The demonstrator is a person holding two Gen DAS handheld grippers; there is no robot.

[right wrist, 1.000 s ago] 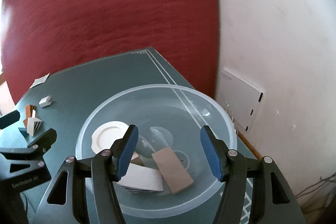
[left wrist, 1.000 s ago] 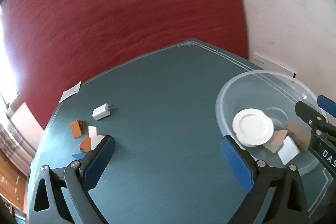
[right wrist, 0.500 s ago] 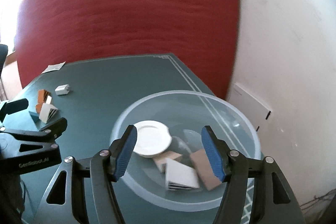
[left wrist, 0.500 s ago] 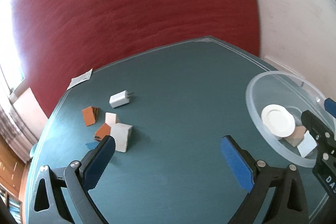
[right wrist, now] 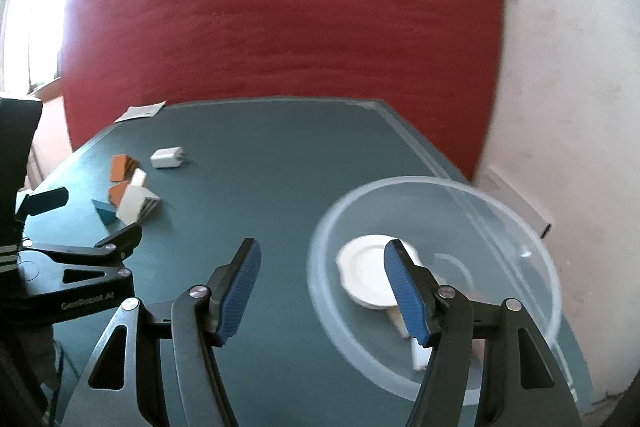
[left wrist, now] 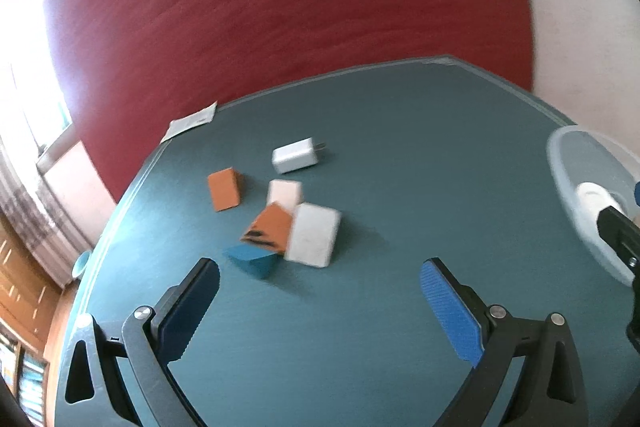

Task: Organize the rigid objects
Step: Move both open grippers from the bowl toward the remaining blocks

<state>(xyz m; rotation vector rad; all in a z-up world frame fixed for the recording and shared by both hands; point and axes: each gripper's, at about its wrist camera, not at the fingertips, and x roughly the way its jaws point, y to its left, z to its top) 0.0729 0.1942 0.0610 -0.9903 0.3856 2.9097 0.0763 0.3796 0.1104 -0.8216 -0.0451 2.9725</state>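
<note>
While both claws hang above the teal table [left wrist: 400, 147]:
Left gripper [left wrist: 320, 291]: released, empty, near the block pile [left wrist: 296, 227] (far-left).
Right gripper [right wrist: 322, 275]: released, empty.
Bowl [right wrist: 520, 227]: right, w/ white plate [right wrist: 368, 271] inside.

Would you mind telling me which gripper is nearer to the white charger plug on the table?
Left. The left gripper faces the loose pile with the white charger plug just beyond it; the right gripper is open at the clear bowl, across the table.
</note>
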